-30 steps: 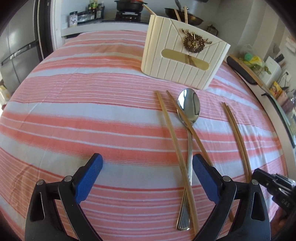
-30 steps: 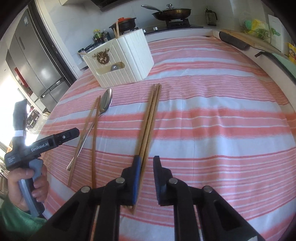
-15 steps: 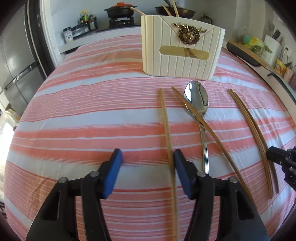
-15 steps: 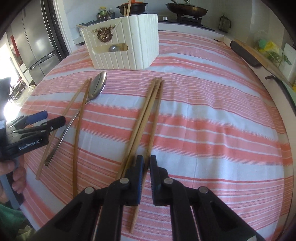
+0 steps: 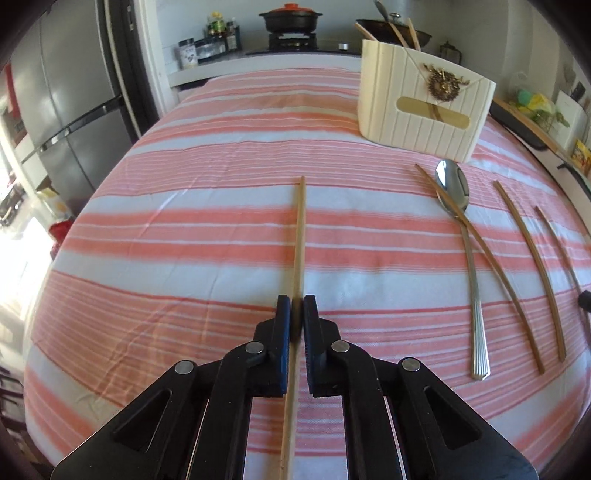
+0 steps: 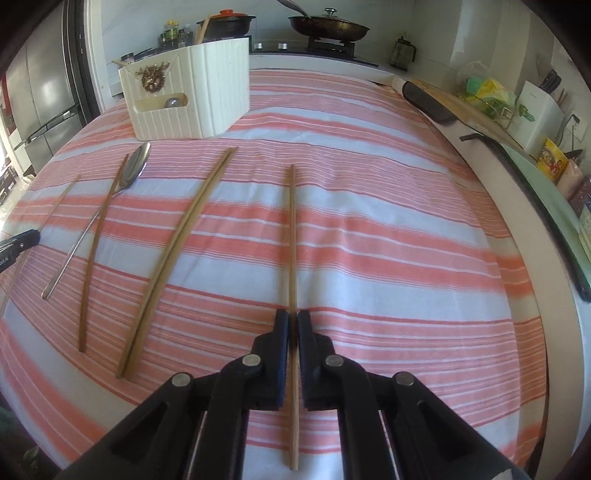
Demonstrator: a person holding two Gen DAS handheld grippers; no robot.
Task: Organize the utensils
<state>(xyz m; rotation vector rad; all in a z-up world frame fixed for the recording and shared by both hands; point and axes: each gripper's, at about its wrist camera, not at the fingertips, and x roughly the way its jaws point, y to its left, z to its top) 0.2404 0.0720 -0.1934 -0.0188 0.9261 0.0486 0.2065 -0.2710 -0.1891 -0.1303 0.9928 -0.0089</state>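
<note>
My left gripper (image 5: 294, 317) is shut on a wooden chopstick (image 5: 300, 236) and holds it over the striped cloth, left of the other utensils. My right gripper (image 6: 293, 330) is shut on another chopstick (image 6: 291, 236), right of the rest. On the cloth lie a steel spoon (image 5: 458, 221) with a chopstick (image 5: 480, 258) across it, also in the right wrist view (image 6: 110, 199), and a further chopstick (image 6: 177, 243). The cream utensil holder (image 5: 417, 103) stands at the back with chopsticks in it; it also shows in the right wrist view (image 6: 192, 99).
A striped red and white cloth (image 5: 184, 240) covers the table. A counter with a stove and pans (image 6: 325, 26) runs behind. A fridge (image 5: 74, 103) stands at the left. A dark tray edge and packets (image 6: 517, 122) line the right side.
Both grippers have closed on a chopstick each and lifted it. The left one moved left, away from the spoon; the right one moved right, leaving one chopstick of the pair on the cloth.
</note>
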